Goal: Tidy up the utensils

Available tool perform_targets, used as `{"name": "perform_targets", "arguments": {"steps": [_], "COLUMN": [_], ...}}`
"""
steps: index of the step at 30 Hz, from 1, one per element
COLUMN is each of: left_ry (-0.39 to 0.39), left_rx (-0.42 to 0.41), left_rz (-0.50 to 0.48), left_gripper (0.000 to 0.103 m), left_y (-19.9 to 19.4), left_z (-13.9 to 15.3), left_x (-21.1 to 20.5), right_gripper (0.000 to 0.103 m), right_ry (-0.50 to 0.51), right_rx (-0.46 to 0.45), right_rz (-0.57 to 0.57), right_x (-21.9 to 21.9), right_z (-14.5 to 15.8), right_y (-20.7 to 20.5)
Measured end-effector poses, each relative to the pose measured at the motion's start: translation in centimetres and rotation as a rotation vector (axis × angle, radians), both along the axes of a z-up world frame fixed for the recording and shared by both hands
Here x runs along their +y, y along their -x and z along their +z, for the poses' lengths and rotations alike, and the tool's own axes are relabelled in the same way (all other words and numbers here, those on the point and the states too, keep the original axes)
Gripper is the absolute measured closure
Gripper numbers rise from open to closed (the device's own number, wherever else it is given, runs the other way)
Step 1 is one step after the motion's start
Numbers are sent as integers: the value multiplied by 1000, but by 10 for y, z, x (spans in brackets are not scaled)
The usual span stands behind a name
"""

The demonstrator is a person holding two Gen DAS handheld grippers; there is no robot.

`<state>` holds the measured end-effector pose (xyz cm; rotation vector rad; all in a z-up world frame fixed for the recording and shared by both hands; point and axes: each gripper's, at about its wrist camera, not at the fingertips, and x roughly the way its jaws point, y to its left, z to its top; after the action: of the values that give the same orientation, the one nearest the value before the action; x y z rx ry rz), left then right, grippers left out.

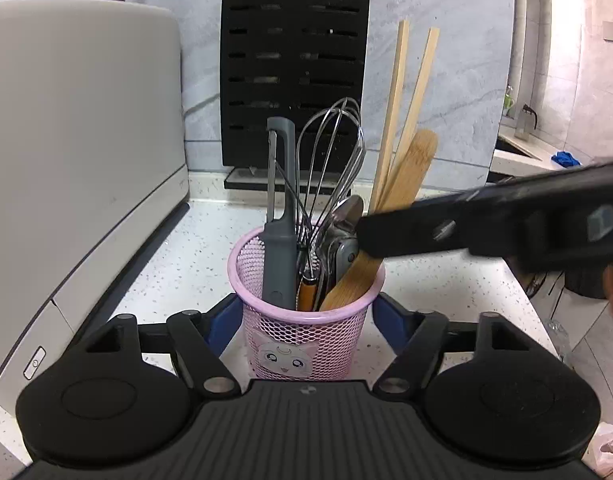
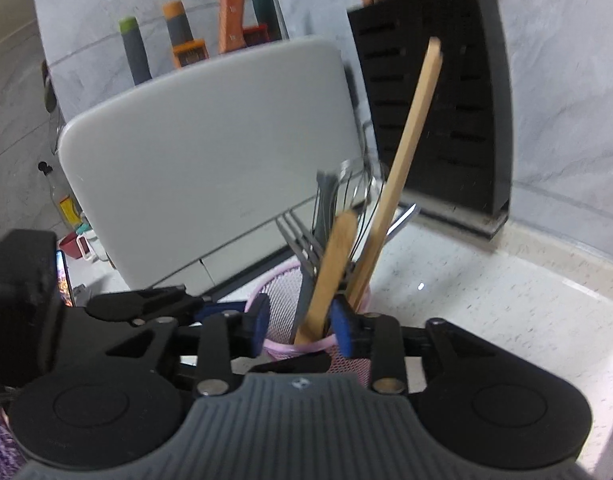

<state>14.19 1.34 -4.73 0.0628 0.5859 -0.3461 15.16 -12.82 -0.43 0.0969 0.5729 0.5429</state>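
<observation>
Spatula [image 2: 330, 276] stands between right tongs [image 2: 300, 328]

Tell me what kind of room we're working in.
Most likely a home kitchen: a speckled countertop, a black knife block against the tiled wall, and a pink mesh holder full of cooking utensils, including a whisk.

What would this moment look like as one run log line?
left gripper: astride pink mesh cup | right gripper: open around wooden spatula standing in cup | cup also: whisk, chopsticks
</observation>
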Motion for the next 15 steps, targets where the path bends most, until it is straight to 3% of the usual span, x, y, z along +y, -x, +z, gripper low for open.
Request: {"name": "perform_targets", "arguments": {"steps": [4,8,15], "left_ry": [29,32,36], "left_rx": [-4,-69,-143], "left_rz": [5,27,209], "left_gripper": [10,9,6], "left_y": [10,33,65], "left_z": [9,30,69], "left_x": [4,8,15], "right_gripper": [54,44,35], "right_ry": [4,-3,68], "right_rx": [-54,-109,-164], "right_rz": [-53,-131,-310], "right_x": [-11,-25,-35], "right_z": [20,36,46], "right_y": [18,38,75]}}
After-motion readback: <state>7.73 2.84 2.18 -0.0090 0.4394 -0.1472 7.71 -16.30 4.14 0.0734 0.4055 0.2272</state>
